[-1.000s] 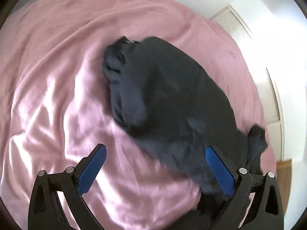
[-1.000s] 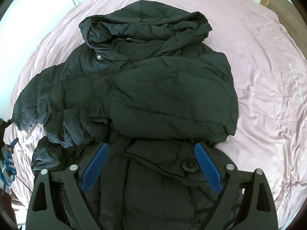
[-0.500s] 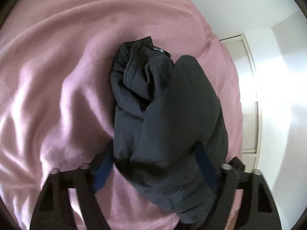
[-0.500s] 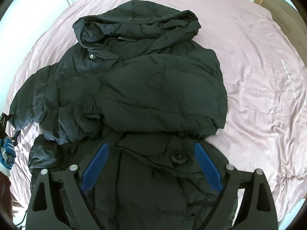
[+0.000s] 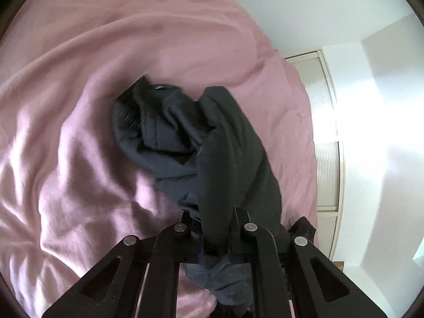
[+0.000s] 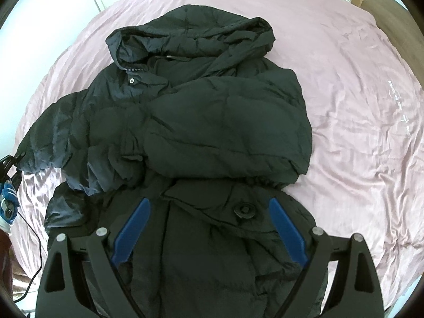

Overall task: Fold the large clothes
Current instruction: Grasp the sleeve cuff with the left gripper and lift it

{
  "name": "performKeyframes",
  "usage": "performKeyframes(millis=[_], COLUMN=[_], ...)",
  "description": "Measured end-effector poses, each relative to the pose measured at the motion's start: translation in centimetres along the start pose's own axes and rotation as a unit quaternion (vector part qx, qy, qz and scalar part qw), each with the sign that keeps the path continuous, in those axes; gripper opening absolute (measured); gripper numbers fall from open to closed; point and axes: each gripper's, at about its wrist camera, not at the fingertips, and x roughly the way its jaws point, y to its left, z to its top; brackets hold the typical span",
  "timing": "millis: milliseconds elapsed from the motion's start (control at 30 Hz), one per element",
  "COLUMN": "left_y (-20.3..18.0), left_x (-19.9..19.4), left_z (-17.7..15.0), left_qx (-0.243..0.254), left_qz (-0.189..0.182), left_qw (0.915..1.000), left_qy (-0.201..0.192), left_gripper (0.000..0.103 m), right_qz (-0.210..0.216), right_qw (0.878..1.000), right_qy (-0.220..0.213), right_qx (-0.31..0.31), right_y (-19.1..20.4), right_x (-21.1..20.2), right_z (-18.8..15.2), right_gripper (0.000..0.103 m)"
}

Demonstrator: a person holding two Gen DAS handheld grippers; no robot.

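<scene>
A large black hooded puffer jacket point(image 6: 212, 122) lies spread on a pink bed sheet point(image 6: 357, 106), hood at the far end, one sleeve folded across its chest. My right gripper point(image 6: 209, 228) is open and hovers over the jacket's lower part, its blue pads either side of a black button point(image 6: 245, 210). My left gripper point(image 5: 214, 225) is shut on the jacket's left sleeve point(image 5: 212, 145), with fabric bunched between the jaws and the cuff end lying ahead on the sheet point(image 5: 66, 145). The left gripper also shows at the far left of the right wrist view point(image 6: 8, 159), at the sleeve's end.
The pink sheet is wrinkled around the jacket. White walls and louvred closet doors point(image 5: 326, 145) stand beyond the bed. A wooden headboard point(image 6: 384, 8) is at the far right. A black cable point(image 6: 37, 265) runs along the bed's left edge.
My left gripper has moved in over the sleeve and closed on it; it was open a second ago. My right gripper has stayed open and drifted slightly over the jacket's lower part.
</scene>
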Motion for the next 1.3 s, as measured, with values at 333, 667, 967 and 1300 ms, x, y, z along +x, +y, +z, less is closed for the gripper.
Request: performKeyframes(millis=[333,667,967,1300], left_y=[-6.0,-14.0,-20.0,-20.7], left_x=[-1.5,-2.1,0.6,9.9], left_z=[-2.2,-9.1,-18.9,-30.5], left_qx=[0.068,0.172,0.282,0.36], left_qz=[-0.016,-0.046,-0.053,-0.003], left_qw=[0.9976,0.9837,0.9533,0.912], left_qy=[-0.003,0.028,0.092,0.197], left_gripper=[0.009,0.008,0.007,0.008], right_qz=[0.008,0.016,0.015,0.017], right_qw=[0.999,0.997,0.995,0.994], right_qy=[-0.025,-0.04,-0.045,-0.031], right_qx=[0.037,0.069,0.093,0.102], right_y=[-4.0,-8.4,-12.7,-15.1], right_x=[-2.2,-3.4,-4.1,-2.8], right_z=[-0.7,-2.5,-4.2,-5.9], right_gripper=[0.092,0.092,0.093,0.092])
